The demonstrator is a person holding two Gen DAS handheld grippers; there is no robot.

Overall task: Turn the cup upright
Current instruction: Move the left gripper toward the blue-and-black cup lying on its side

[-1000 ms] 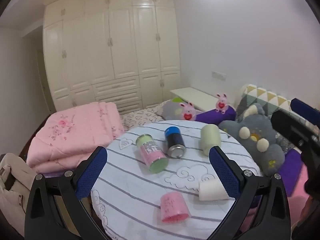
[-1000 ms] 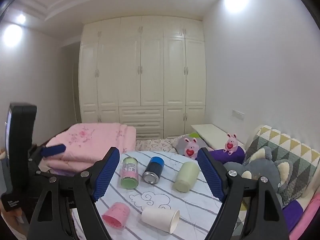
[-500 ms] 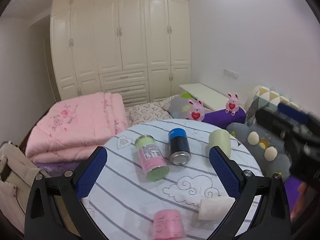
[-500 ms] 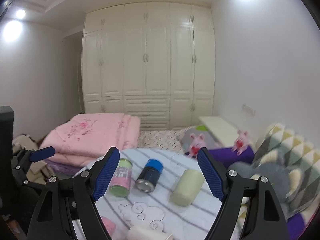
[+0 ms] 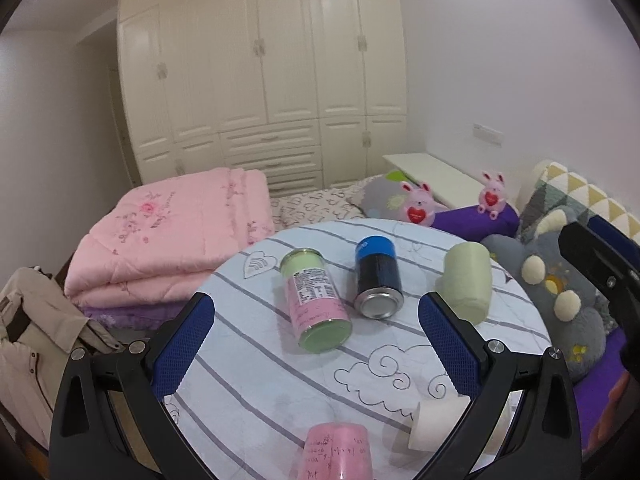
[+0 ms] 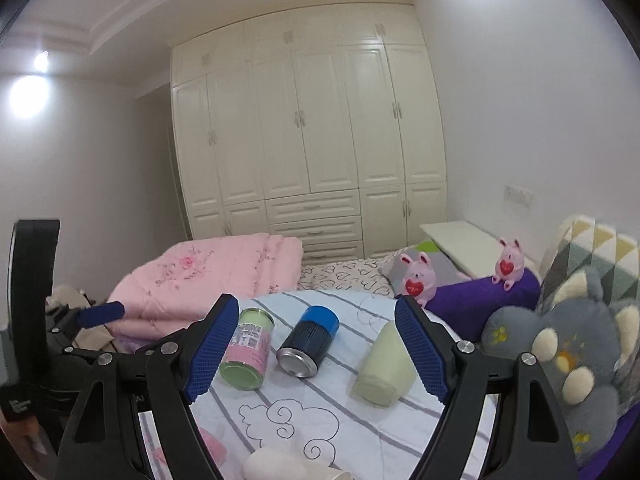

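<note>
Several cups and cans lie on their sides on a round table with a striped cloth (image 5: 256, 392). A pale green cup (image 5: 466, 282) (image 6: 386, 368) lies at the right. A pink cup (image 5: 338, 454) and a white paper cup (image 5: 440, 426) (image 6: 280, 466) lie at the near edge. My left gripper (image 5: 316, 340) is open and empty above the table's middle. My right gripper (image 6: 316, 350) is open and empty, with the green cup just inside its right finger in the view.
A pink and green can (image 5: 316, 306) (image 6: 248, 352) and a blue and black can (image 5: 378, 276) (image 6: 310, 340) lie mid-table. A folded pink quilt (image 5: 172, 232) lies on the bed at left. Plush toys (image 5: 556, 300) and cushions sit at right. Wardrobes (image 5: 260, 60) stand behind.
Both grippers have moved forward over the table. The cans and green cup look nearer, and the pink and white cups have slid to the bottom edge. Both grippers stay open.
</note>
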